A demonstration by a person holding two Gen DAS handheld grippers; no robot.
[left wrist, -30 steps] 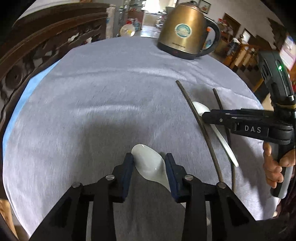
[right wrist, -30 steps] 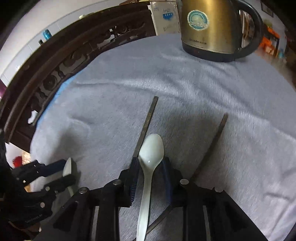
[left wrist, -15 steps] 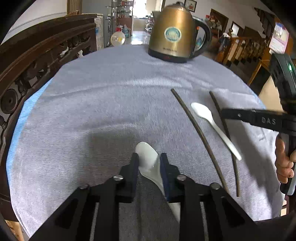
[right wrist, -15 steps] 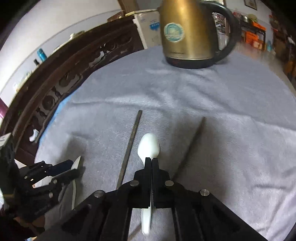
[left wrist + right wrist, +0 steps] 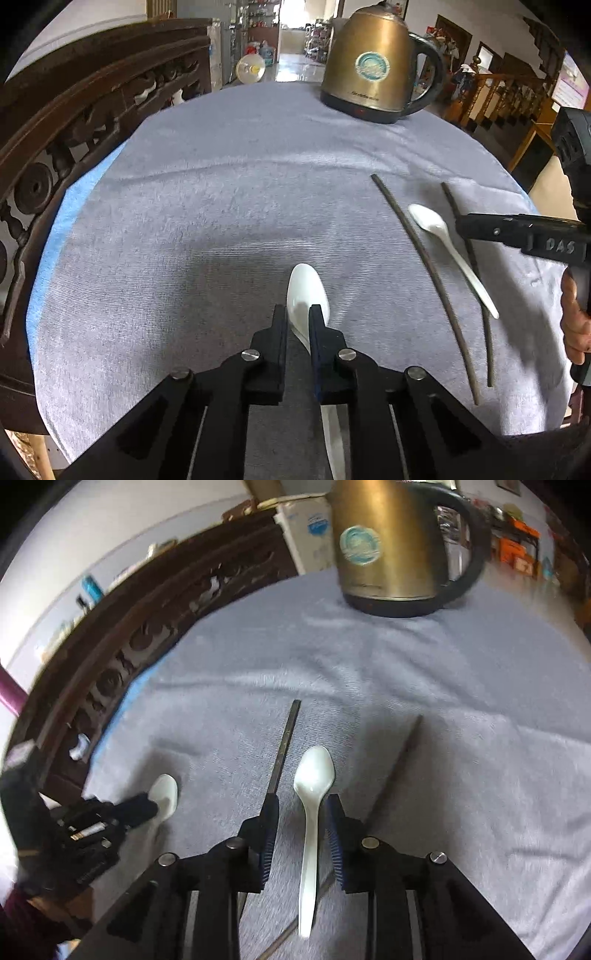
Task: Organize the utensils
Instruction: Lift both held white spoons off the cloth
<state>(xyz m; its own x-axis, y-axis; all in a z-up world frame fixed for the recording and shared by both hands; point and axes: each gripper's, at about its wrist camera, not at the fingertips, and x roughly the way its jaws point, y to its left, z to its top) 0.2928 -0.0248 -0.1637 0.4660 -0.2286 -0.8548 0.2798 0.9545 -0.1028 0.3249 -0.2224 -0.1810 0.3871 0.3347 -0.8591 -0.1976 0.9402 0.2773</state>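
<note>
My left gripper [image 5: 297,319] sits nearest me, its jaws closing in and already pinching the neck of a large white spoon [image 5: 307,291]; the bowl pokes out past the fingertips over the grey cloth [image 5: 207,221] and the handle trails back under the right-hand finger; I can see the same grip from the right wrist view, low at the left edge. My right gripper [image 5: 301,810] is spread and its jaws are opening; a small white spoon [image 5: 312,805] lies on the cloth between the fingers, handle toward me and bowl away, with clear gaps on both sides so neither pad touches it. That small spoon rests between two dark chopsticks; the left chopstick [image 5: 284,746] runs from beside the left fingertip out toward the far side, and the right chopstick [image 5: 397,768] angles away to the right, blurred in this view; from the left wrist the pair reads as two long dark sticks on the right part of the bench [image 5: 51,236], the spoon lying between them and crossing the right one near its handle end. A hand [image 5: 574,325] grips the right tool's handle at the far right edge. Farthest off, a brass-coloured kettle [image 5: 373,70] stands on its dark base at the far edge of the cloth; a carved dark wooden rail [image 5: 74,110] curves along the left.
</note>
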